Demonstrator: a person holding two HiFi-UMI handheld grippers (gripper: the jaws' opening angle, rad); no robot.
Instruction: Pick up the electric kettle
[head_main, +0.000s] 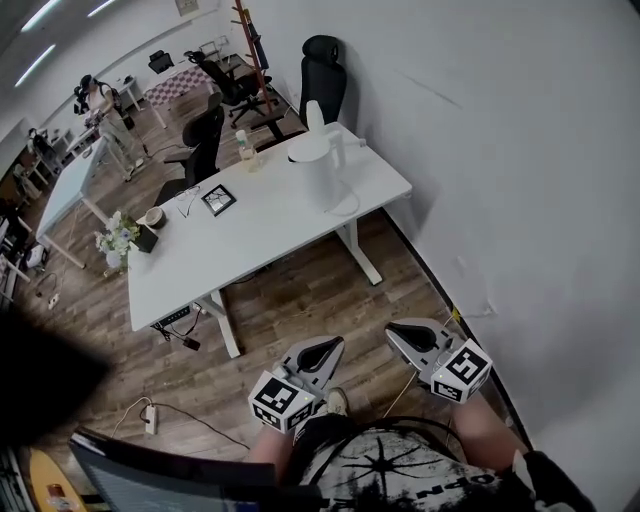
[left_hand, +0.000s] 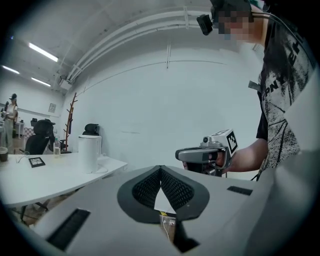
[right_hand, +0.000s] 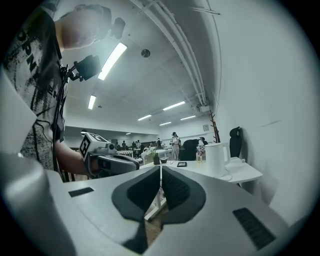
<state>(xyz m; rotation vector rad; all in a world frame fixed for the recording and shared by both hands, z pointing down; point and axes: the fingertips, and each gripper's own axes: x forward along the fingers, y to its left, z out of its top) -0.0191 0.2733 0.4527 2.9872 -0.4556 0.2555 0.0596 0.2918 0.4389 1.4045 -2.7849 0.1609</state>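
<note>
A white electric kettle (head_main: 316, 168) stands upright on the right end of a white desk (head_main: 250, 235), some way off across the wooden floor. It also shows in the left gripper view (left_hand: 89, 153) and the right gripper view (right_hand: 216, 159). My left gripper (head_main: 328, 349) and right gripper (head_main: 402, 332) are held low near my body, side by side, both pointing toward the desk. Each is shut, tips touching, with nothing between the jaws. Each shows in the other's view: the right gripper (left_hand: 181, 154), the left gripper (right_hand: 134, 164).
On the desk lie a small bottle (head_main: 246, 150), a dark framed tablet (head_main: 219, 199), a cup (head_main: 153, 216) and a flower pot (head_main: 118, 240). Black office chairs (head_main: 322, 77) stand behind it. A white wall (head_main: 520, 160) runs along the right. Cables and a power strip (head_main: 152, 418) lie on the floor.
</note>
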